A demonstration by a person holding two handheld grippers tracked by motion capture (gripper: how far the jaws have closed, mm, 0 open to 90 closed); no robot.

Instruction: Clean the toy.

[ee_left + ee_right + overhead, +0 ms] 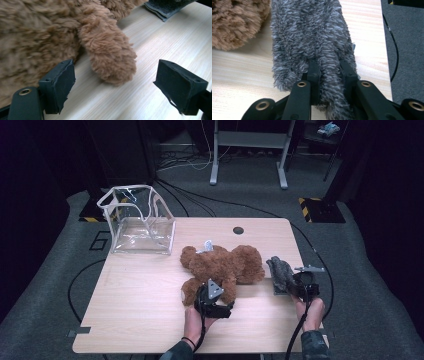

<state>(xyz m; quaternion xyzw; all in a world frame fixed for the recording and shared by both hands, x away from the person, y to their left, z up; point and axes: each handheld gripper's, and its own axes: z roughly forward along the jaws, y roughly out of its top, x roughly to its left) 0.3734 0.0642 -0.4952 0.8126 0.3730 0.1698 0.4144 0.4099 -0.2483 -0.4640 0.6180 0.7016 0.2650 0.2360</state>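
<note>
grey cloth [312, 37] beside teddy bear [234, 22]

Overhead view; 2 close views sharing teddy bear [222, 265].

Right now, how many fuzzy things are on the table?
2. The brown teddy bear lies mid-table, near the open left tongs. The grey fuzzy cloth sits at the right edge, pinched in the right tongs.

A teddy bear [222, 265] is being shown lying at the middle of the table [140, 305]; a clear bag [137, 220] is standing far left, a fuzzy cloth [280, 272] lying just right.
</note>
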